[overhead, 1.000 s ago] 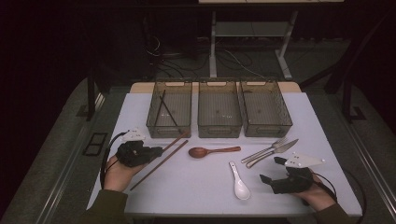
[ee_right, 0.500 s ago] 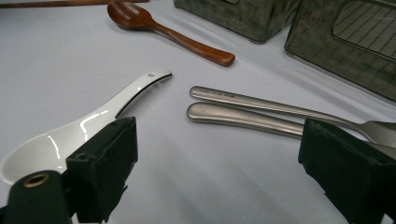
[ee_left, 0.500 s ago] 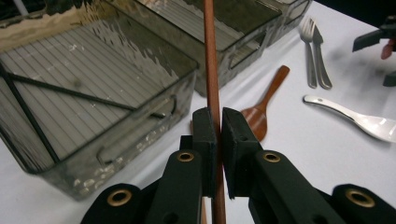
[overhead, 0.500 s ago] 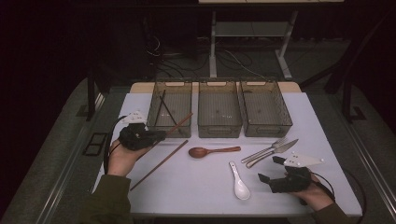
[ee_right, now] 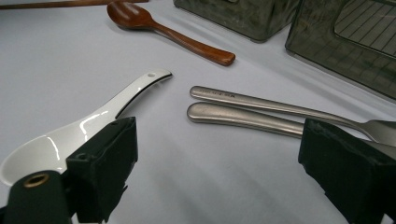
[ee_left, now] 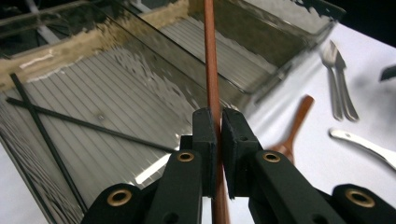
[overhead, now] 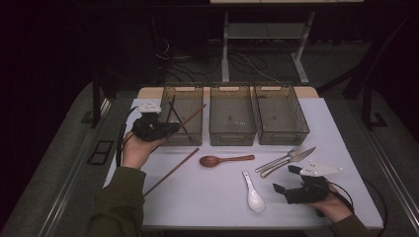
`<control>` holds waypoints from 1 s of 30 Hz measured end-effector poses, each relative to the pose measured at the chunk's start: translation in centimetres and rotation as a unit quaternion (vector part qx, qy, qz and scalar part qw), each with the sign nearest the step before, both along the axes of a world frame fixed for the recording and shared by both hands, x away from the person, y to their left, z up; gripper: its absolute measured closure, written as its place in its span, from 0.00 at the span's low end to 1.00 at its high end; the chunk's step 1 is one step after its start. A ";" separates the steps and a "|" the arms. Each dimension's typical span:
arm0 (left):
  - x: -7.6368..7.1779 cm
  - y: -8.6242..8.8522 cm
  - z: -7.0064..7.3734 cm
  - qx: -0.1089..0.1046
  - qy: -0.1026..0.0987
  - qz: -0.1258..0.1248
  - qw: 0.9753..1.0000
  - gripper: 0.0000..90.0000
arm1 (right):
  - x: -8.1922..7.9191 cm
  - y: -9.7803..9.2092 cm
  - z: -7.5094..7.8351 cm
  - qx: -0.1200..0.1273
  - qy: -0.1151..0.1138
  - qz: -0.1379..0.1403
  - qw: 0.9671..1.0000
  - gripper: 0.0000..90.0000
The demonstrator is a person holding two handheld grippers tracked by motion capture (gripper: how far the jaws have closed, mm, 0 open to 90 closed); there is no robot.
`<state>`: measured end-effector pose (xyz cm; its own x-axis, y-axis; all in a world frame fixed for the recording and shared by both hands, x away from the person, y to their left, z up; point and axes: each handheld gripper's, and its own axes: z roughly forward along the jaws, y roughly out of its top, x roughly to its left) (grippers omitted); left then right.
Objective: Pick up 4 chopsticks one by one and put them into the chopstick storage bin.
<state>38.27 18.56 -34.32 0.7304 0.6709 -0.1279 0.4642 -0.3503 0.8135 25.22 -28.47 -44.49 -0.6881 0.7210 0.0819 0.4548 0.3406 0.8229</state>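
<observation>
My left gripper (overhead: 168,127) is shut on a brown chopstick (overhead: 193,113) and holds it slanted over the left bin (overhead: 196,138). In the left gripper view, the jaws (ee_left: 218,126) pinch that chopstick (ee_left: 209,56) above the bin's ribbed floor (ee_left: 116,93), where two black chopsticks (ee_left: 70,121) lie crossed. A second brown chopstick (overhead: 170,172) lies on the table. Near the front right, my right gripper (overhead: 285,178) rests open beside a white ceramic spoon (overhead: 253,191). In the right gripper view the jaws (ee_right: 219,149) stand wide apart, with nothing between them.
A wooden spoon (overhead: 225,160) lies mid-table. A metal fork and knife (overhead: 286,159) lie side by side to its right, handles (ee_right: 243,116) toward my right gripper. The middle bin (overhead: 232,138) and right bin (overhead: 281,138) stand along the back of the white table (overhead: 207,207).
My left gripper has risen from the table and moved toward the left bin, carrying one brown chopstick. The right gripper has stayed in place.
</observation>
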 end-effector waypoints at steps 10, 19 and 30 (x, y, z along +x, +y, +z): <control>4.0 -1.0 0.9 -0.006 -0.018 0.020 1.000 0.94 | 0.0 -0.2 0.2 0.008 -0.003 0.001 1.000 0.13; 7.6 -2.1 1.1 -0.010 -0.028 0.042 0.999 0.94 | -0.1 -0.4 0.4 0.013 -0.008 0.001 1.000 0.13; 11.1 -2.2 -1.9 -0.006 -0.011 0.101 0.995 0.94 | -0.2 -0.4 0.5 0.014 -0.010 0.006 1.000 0.13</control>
